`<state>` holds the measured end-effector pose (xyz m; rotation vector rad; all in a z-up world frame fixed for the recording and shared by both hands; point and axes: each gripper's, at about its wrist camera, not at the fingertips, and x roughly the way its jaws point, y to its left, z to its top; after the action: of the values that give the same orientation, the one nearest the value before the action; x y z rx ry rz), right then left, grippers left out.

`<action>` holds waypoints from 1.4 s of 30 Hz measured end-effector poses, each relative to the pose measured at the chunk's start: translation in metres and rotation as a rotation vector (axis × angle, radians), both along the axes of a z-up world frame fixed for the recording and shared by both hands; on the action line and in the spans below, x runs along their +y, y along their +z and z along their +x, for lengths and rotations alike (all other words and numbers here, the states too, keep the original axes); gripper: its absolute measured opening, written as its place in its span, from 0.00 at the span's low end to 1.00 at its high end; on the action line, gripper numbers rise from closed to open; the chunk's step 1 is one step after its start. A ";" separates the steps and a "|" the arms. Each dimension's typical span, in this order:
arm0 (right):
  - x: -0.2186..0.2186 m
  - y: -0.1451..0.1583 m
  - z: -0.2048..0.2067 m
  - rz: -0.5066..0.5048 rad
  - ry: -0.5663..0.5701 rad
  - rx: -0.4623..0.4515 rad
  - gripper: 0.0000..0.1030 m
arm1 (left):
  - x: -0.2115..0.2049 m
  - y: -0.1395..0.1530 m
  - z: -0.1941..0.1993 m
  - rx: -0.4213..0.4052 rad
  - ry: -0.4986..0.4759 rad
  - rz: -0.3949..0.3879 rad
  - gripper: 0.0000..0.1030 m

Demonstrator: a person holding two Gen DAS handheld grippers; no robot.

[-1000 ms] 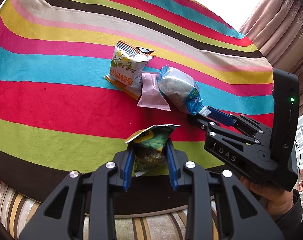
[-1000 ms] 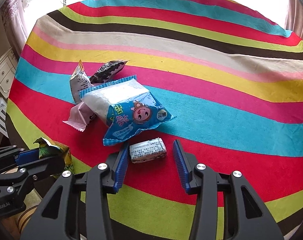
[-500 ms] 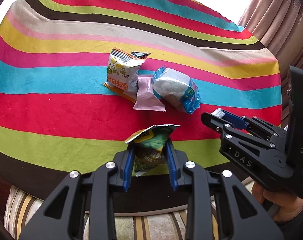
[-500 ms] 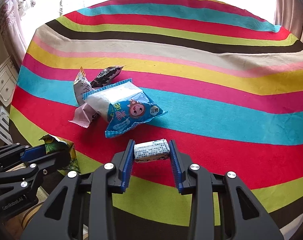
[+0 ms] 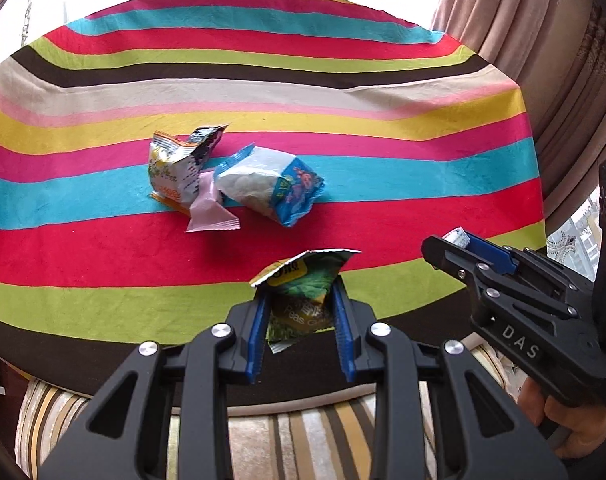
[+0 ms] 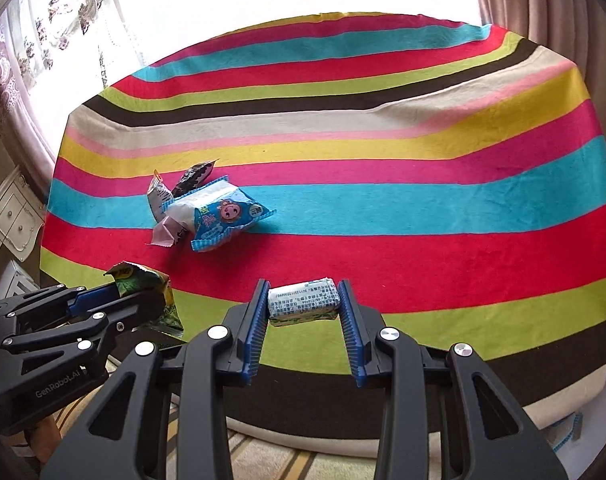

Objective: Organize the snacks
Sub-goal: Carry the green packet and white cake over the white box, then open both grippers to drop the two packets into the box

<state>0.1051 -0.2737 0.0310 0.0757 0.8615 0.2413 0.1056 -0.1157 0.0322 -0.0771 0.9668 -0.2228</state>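
Since a second ago, the small white bar (image 6: 303, 300) has been clamped by the right gripper (image 6: 303, 304) and lifted off the striped cloth (image 6: 383, 240). Its printed face is shown only in the right view. The green pea packet (image 5: 303, 296) is held pinched in the left gripper (image 5: 301, 312), lower centre. Three packets (image 5: 231, 180) are left mid-cloth.

The dark packet (image 5: 206, 141) in the cluster toward the cloth's left edge is mostly hidden behind the orange-trimmed packet (image 5: 171, 172), and the pink wrapper (image 5: 210, 212) is partly tucked under the blue bag (image 5: 271, 186). In the left wrist view the small white bar (image 5: 457, 237) shows only a corner past the right gripper's finger (image 5: 455, 254). Print on all the wrappers is too small to read.
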 end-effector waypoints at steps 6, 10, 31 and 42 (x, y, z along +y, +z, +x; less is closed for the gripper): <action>-0.046 -0.003 -0.023 0.035 -0.074 0.001 0.33 | -0.042 0.004 -0.006 -0.006 -0.083 0.027 0.29; -0.082 -0.009 -0.041 0.062 -0.142 0.015 0.33 | -0.077 0.007 -0.009 -0.010 -0.148 0.042 0.29; -0.250 -0.066 -0.145 0.148 -0.490 0.107 0.33 | -0.277 -0.014 -0.063 0.033 -0.606 0.208 0.29; -0.294 -0.088 -0.182 0.173 -0.582 0.147 0.34 | -0.335 -0.041 -0.087 0.091 -0.734 0.258 0.31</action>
<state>-0.0769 -0.5680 -0.0571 0.5021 0.9262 -0.2401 0.0189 -0.4509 -0.0092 0.5178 1.0764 -0.7691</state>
